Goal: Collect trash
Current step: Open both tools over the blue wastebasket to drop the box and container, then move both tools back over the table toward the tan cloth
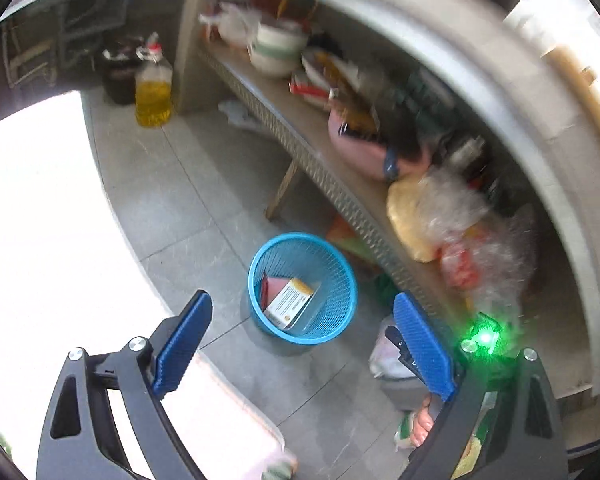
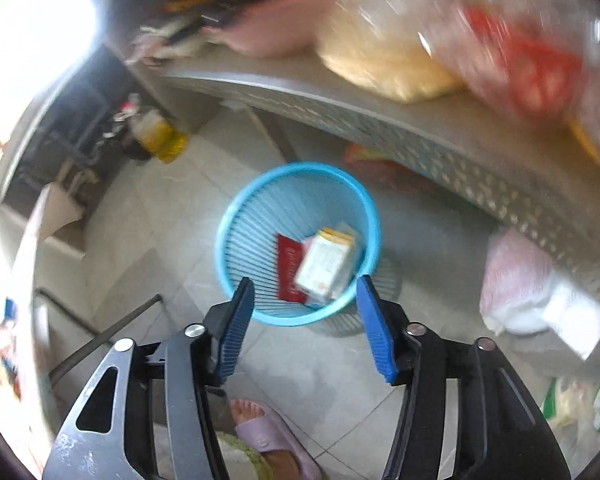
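Note:
A round blue mesh wastebasket [image 1: 324, 248] [image 2: 256, 200] stands on the grey tiled floor beside a low shelf. Inside it lie a white and yellow carton [image 1: 290, 302] [image 2: 326, 262] and a red packet [image 1: 276, 284] [image 2: 288, 266]. My left gripper [image 1: 304, 314] hangs above and in front of the basket, its blue pads wide apart with nothing between them. My right gripper [image 2: 305, 296] is directly over the basket's near rim, jaws apart and empty; the carton below it looks blurred.
A patterned low shelf [image 1: 320, 168] [image 2: 440, 140] crowded with bags, bowls and bottles runs behind the basket. A yellow oil jug [image 1: 153, 92] stands far left. A pink bag [image 2: 516, 276] lies on the floor at right. A sandalled foot [image 2: 268, 436] is below the grippers.

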